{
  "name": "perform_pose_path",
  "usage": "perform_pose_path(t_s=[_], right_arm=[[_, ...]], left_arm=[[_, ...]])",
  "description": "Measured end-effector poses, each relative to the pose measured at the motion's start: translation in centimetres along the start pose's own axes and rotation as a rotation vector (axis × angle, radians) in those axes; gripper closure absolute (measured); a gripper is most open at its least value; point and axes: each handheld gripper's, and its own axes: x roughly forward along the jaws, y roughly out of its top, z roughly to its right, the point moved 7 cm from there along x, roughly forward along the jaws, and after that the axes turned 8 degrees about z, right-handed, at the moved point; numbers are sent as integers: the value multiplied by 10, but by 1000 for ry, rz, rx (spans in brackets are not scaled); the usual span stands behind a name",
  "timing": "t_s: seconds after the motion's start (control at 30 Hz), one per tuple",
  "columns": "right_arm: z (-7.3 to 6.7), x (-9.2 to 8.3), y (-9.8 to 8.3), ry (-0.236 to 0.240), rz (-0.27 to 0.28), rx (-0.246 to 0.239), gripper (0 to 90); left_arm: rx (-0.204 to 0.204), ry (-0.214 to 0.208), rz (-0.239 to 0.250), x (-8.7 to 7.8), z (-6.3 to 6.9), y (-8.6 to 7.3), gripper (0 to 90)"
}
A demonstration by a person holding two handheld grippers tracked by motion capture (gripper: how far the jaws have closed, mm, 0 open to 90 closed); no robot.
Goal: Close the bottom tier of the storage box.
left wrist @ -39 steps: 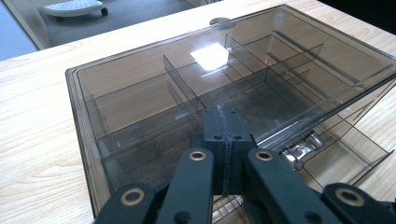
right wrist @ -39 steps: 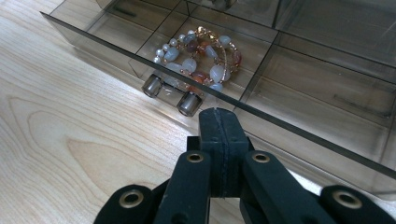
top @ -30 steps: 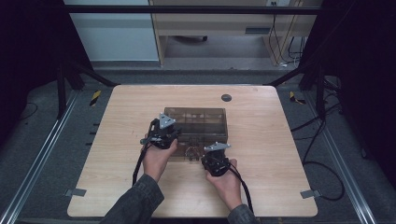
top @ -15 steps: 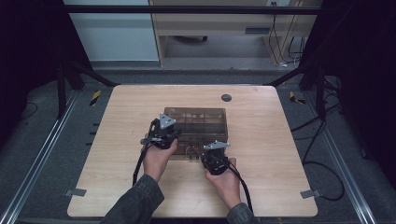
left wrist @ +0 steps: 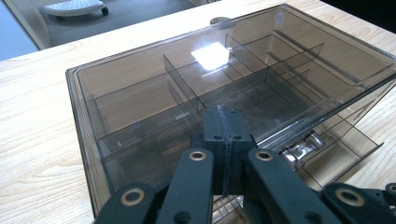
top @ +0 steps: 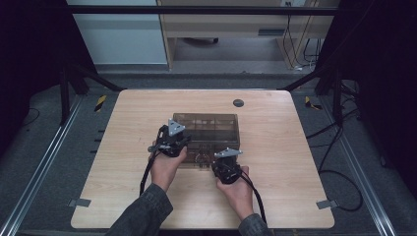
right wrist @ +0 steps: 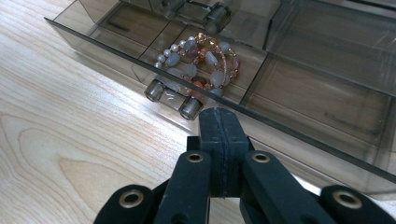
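Note:
A smoky transparent organiser box (top: 209, 130) with inner dividers sits mid-table, its lower drawer (right wrist: 140, 60) pulled out toward me. Beaded bracelets (right wrist: 201, 58) lie in the drawer's middle compartment, behind its two-knob handle (right wrist: 173, 98). My left gripper (top: 172, 142) rests over the box's left front corner, jaws shut and empty, tips over the lid (left wrist: 187, 79) in the left gripper view, where the gripper (left wrist: 223, 116) points at it. My right gripper (top: 227, 164) hovers before the drawer front, shut with nothing held; in its own view the gripper (right wrist: 219, 121) ends just short of the drawer's front wall.
The wooden table (top: 123, 118) has a round dark grommet (top: 238, 103) behind the box. Black cables trail from both grippers toward me. Dark frame legs and floor cables stand off the table's sides.

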Motion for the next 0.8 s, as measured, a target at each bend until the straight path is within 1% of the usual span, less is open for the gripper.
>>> perform_pose_path(t_s=[0.27,0.57,0.7,0.8], right_arm=[[1,3,1,-9,1,-2,900],[2,5,4,-22,17,10,900],[4,6,6,-33,28,4,900],[5,6,7,-38,32,15,900]], left_arm=[[-2,-2,0,0,0,0,900],[0,0,0,0,0,0,900],[0,0,0,0,0,0,900],[-1,-1,0,0,0,0,900]])
